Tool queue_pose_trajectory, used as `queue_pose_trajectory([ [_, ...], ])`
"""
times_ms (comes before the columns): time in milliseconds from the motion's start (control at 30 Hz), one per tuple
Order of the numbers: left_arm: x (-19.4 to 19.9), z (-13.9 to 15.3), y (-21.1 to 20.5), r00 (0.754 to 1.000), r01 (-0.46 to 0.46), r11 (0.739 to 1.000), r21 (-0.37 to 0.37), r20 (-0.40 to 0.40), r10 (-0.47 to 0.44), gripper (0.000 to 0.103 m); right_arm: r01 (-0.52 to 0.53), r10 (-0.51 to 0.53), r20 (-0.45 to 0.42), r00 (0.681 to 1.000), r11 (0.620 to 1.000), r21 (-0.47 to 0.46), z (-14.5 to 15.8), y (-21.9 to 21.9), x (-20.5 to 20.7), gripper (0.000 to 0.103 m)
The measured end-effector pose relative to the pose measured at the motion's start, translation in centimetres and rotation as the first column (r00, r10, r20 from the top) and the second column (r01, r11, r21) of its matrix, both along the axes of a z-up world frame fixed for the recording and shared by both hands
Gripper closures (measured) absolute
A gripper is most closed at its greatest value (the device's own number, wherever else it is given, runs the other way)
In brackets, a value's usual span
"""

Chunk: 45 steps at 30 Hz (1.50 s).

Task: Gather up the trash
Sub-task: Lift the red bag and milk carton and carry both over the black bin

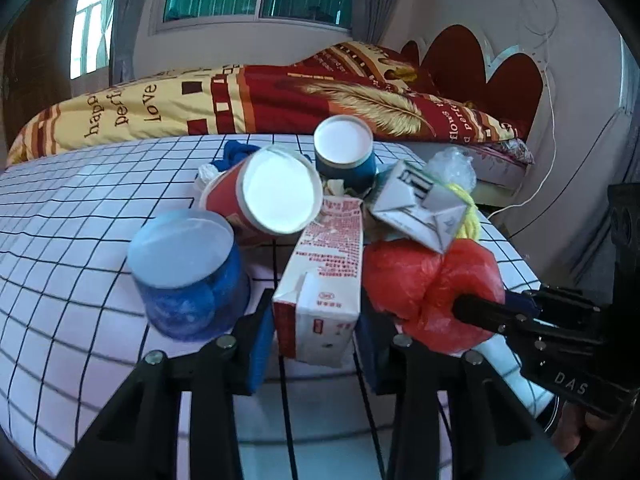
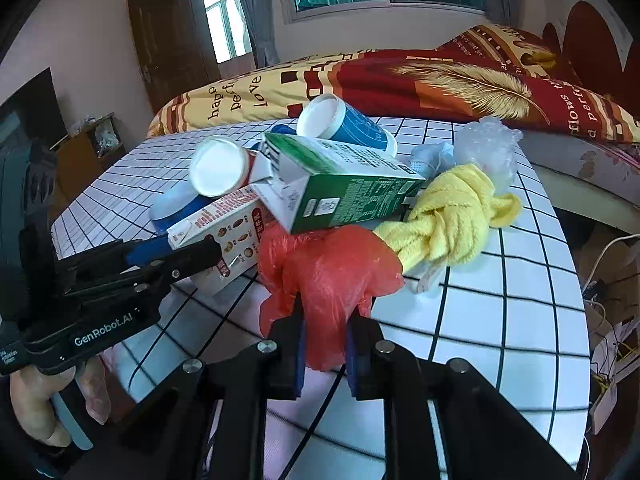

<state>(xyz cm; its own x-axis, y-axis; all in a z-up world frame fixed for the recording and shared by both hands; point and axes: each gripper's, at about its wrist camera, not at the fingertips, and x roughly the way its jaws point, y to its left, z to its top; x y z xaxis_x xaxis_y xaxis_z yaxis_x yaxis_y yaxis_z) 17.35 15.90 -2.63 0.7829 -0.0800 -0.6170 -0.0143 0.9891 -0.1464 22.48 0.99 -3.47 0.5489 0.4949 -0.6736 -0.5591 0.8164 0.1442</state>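
Your right gripper [image 2: 325,344] pinches the red plastic bag [image 2: 332,276] between its blue pads [image 2: 301,354]; your left gripper [image 2: 176,258] reaches in from the left, its tips at the red-and-white carton [image 2: 224,232]; a green carton [image 2: 344,188] lies tilted on top of the pile; a knotted yellow cloth [image 2: 456,216] sits just right of the bag; a blue cup [image 2: 348,126] and a red cup [image 2: 218,166] lie on their sides behind; all on the grid tablecloth [image 2: 500,292]
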Motion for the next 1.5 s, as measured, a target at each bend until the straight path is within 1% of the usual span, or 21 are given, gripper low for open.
queue_pose_trajectory([
  [67, -1.0, 0.3, -0.3, 1.0, -0.007, 1.0, 0.016, 0.005, 0.007, 0.064, 0.002, -0.002, 0.009, 1.0, 1.0, -0.008, 0.3, -0.4, -0.8, 0.087],
  [167, -2.4, 0.5, -0.3, 1.0, -0.015, 1.0, 0.01, 0.002, 0.015, 0.064, 0.007, -0.007, 0.022, 1.0, 1.0, -0.013, 0.8, -0.9, -2.3, 0.088],
  [333, -4.7, 1.2, -0.4, 0.999, -0.037, 0.999, 0.011, 0.022, 0.037, 0.065, 0.029, -0.028, 0.042, 0.999, 1.0, -0.007, 1.9, -2.6, -4.8, 0.088],
  [567, -7.0, 2.1, -1.4, 0.998, -0.043, 0.999, 0.034, 0.037, 0.042, 0.065, 0.096, -0.096, 0.046, 0.994, 0.995, 0.009, 2.6, -5.6, -7.5, 0.088],
  [767, -8.8, 2.7, -2.7, 0.998, -0.029, 0.999, 0.032, 0.056, 0.027, 0.065, 0.167, -0.168, 0.049, 0.985, 0.986, 0.026, 3.2, -8.7, -9.8, 0.088],
  [1000, -9.9, 3.3, -6.2, 0.996, 0.044, 0.999, 0.03, 0.078, -0.046, 0.065, 0.262, -0.264, 0.067, 0.962, 0.964, 0.039, 4.3, -12.9, -12.3, 0.088],
  [1233, -10.3, 3.4, -9.9, 0.988, 0.134, 0.991, 0.017, 0.081, -0.135, 0.065, 0.362, -0.364, 0.078, 0.928, 0.931, 0.038, 4.6, -17.8, -14.5, 0.088],
  [1400, -10.2, 2.9, -13.3, 0.974, 0.214, 0.977, 0.005, 0.07, -0.214, 0.065, 0.437, -0.438, 0.073, 0.896, 0.899, 0.025, 4.1, -21.7, -15.6, 0.088],
  [1500, -9.8, 2.3, -15.7, 0.961, 0.273, 0.962, 0.0, 0.053, -0.273, 0.065, 0.487, -0.487, 0.059, 0.871, 0.873, 0.014, 3.4, -24.4, -16.0, 0.088],
])
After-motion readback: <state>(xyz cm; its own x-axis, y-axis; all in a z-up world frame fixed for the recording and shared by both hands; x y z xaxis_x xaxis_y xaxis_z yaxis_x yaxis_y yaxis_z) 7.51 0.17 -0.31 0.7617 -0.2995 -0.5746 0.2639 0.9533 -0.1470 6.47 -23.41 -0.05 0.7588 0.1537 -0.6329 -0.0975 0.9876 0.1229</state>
